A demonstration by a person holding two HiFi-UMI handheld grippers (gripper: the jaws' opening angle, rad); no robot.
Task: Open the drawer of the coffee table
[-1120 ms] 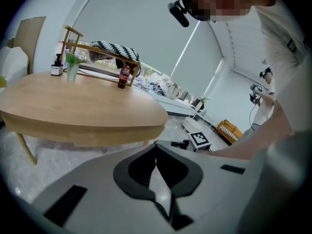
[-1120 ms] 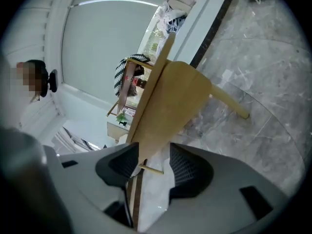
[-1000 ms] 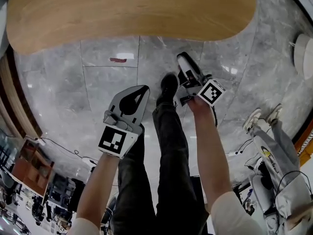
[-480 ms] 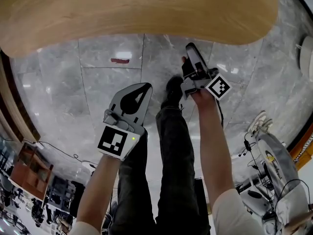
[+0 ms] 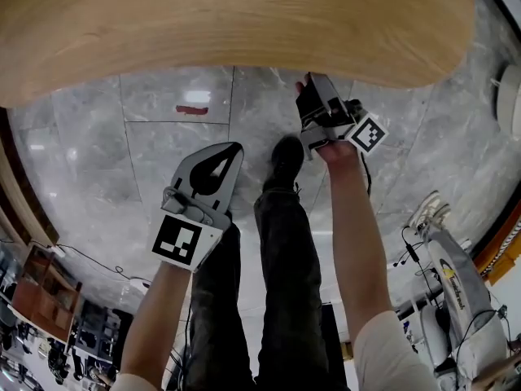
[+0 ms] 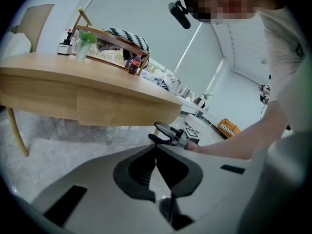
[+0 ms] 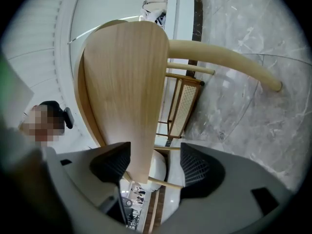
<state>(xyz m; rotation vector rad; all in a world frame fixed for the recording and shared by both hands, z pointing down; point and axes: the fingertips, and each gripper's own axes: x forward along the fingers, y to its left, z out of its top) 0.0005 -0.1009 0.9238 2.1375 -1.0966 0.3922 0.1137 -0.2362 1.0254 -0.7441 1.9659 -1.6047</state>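
The wooden coffee table (image 5: pixel 244 23) fills the top of the head view. In the left gripper view its drawer front (image 6: pixel 105 108) shows as a panel in the apron under the top. My right gripper (image 5: pixel 315 90) is held level at the table's near edge, and its jaws are opening. In the right gripper view, which is rolled sideways, the table's wooden edge (image 7: pixel 129 91) runs between the spread pads of my right gripper (image 7: pixel 153 156) without being pressed. My left gripper (image 5: pixel 230 149) hangs lower over the floor, shut and empty, and its tips meet in my left gripper (image 6: pixel 156 147) view.
A wooden tray (image 6: pixel 114 45) of small items and a green cup (image 6: pixel 84 43) stand on the table top. A curved table leg (image 7: pixel 224 57) reaches the grey marble floor (image 5: pixel 163 137). The person's legs and a black shoe (image 5: pixel 285 157) are between the grippers. Equipment (image 5: pixel 456 267) stands at the right.
Both grippers have sunk. The table edge now fills more of the head view. The right gripper has moved up to that edge, turned, and its jaws have widened.
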